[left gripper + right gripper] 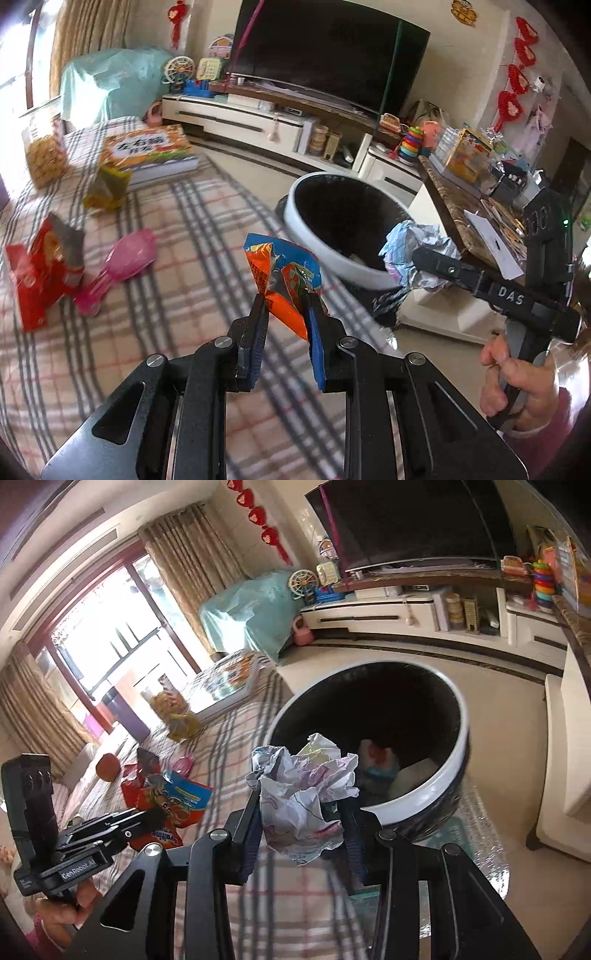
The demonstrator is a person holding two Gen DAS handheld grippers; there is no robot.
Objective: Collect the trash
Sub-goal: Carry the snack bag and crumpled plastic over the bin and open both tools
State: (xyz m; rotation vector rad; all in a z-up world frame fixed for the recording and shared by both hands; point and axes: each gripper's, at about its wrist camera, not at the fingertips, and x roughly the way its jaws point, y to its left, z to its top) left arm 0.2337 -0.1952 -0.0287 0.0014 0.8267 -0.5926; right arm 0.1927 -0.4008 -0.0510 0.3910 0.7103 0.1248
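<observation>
A plaid blanket (192, 236) covers the surface on the left, with the tiled floor beside it. On the floor, just off the blanket's edge, stands a round trash bin (341, 229) with a white rim and black inside; the right wrist view shows some trash already lying in it. A large children's book (147, 151) lies at the blanket's far end. Nearer, a red snack box (40, 273) and a yellow snack bag (107, 184) lie on the blanket, with a pink plastic toy (118, 266) between them.

The right gripper (301, 812) has its fingers partly closed, pinching a crumpled paper ball (303, 790) in the air just before the bin's near rim. The left gripper (284, 306) has its fingers closed narrowly on an orange and blue snack wrapper (282, 273), held above the blanket, near the bin.
</observation>
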